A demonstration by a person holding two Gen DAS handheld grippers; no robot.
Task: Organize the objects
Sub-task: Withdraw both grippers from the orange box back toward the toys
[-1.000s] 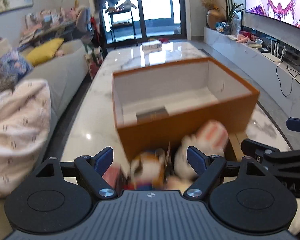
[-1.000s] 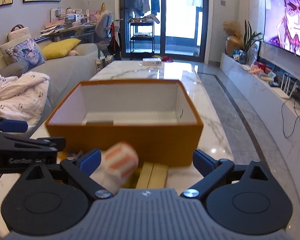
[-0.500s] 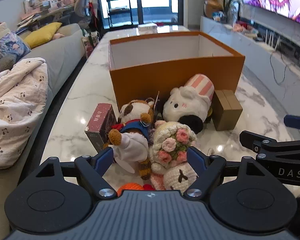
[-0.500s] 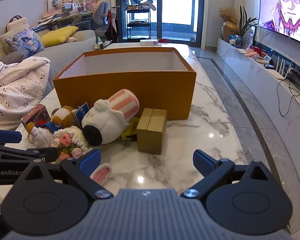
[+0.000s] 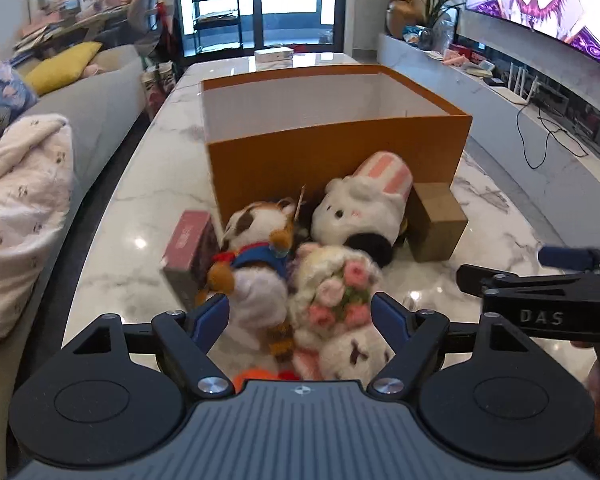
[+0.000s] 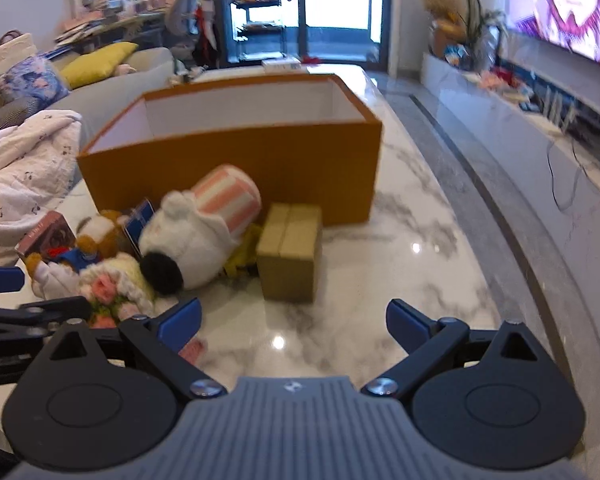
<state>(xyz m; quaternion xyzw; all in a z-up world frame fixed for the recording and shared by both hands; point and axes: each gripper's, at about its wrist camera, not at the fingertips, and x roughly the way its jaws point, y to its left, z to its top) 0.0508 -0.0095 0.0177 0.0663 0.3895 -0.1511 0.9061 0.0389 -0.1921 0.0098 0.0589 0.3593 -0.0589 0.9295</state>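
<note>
An open orange box point(image 5: 340, 152) point(image 6: 236, 168) stands on the marble table point(image 6: 400, 264). In front of it lies a heap: a white plush with a pink striped hat point(image 5: 360, 208) point(image 6: 196, 232), a brown-and-white plush in a blue bib point(image 5: 260, 256), a crochet doll with pink flowers point(image 5: 340, 288), a small cardboard box point(image 5: 440, 220) point(image 6: 290, 252) and a pink carton point(image 5: 188, 244). My left gripper point(image 5: 298, 312) is closing, with the bib plush and the flower doll between its jaws; I see no pad pressing. My right gripper point(image 6: 294, 316) is open over bare marble, right of the heap.
A grey sofa point(image 5: 100, 92) with a white blanket point(image 5: 20, 208) runs along the left of the table. A low TV console point(image 6: 540, 120) and cables lie to the right, across a floor strip. A small white box point(image 5: 274, 56) sits at the table's far end.
Both grippers drew back from the orange box and sank, so the heap of toys came into view. The left jaws now straddle the two front toys and have narrowed slightly.
</note>
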